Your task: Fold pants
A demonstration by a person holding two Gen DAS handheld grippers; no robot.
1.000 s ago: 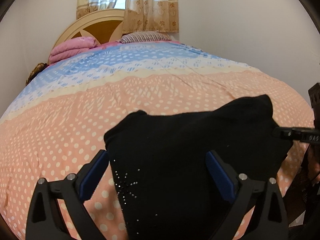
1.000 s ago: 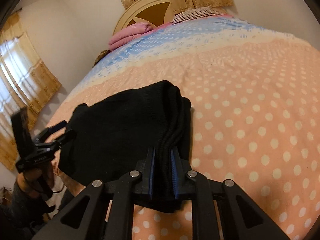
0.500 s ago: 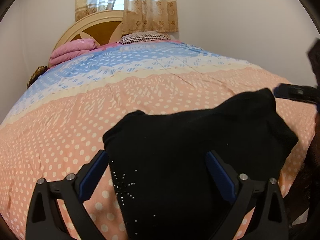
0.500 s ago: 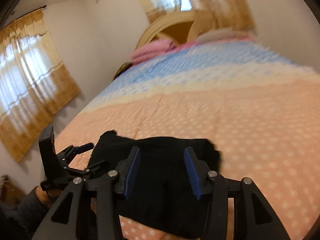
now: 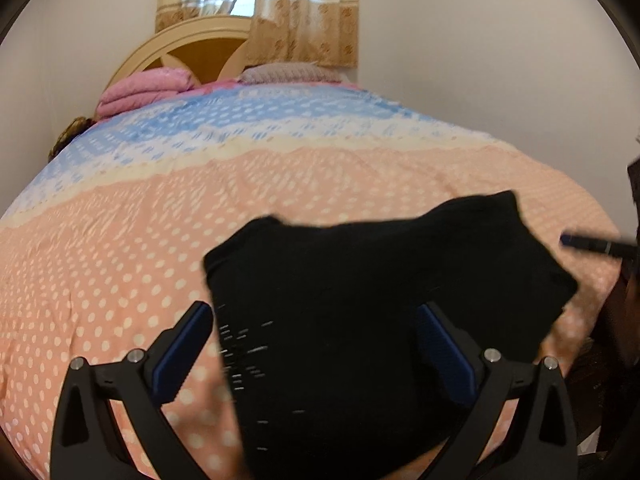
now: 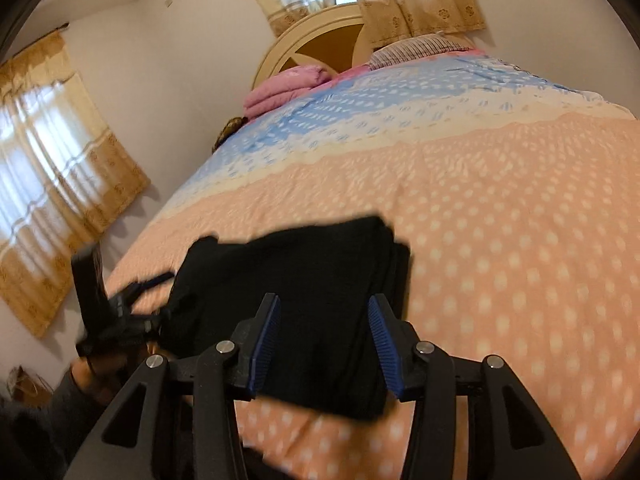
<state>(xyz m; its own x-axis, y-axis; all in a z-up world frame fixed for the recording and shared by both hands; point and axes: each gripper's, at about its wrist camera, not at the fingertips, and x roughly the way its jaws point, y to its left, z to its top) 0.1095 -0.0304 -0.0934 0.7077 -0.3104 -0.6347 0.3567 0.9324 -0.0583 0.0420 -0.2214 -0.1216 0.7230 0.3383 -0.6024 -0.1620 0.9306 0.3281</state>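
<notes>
The black pants (image 5: 360, 300) lie folded into a compact bundle on the near edge of the bed, also in the right wrist view (image 6: 304, 292). My left gripper (image 5: 316, 344) is open, its blue-padded fingers wide apart over the bundle's near end, holding nothing. My right gripper (image 6: 322, 336) is open and empty, hovering over the bundle's near right part. The left gripper appears in the right wrist view (image 6: 116, 312) at the bundle's left side. A tip of the right gripper shows in the left wrist view (image 5: 592, 242), just right of the bundle.
The bed has a peach, cream and blue dotted cover (image 5: 200, 184). Folded pink blankets (image 5: 144, 92) and a striped pillow (image 5: 288, 72) lie by the wooden headboard (image 5: 192, 48). Curtained windows (image 6: 48, 168) stand on the left wall and behind the headboard.
My right gripper let go of the folded edge, opened and drew back above the bundle. The pants stayed put. My left gripper stayed open and shifted slightly.
</notes>
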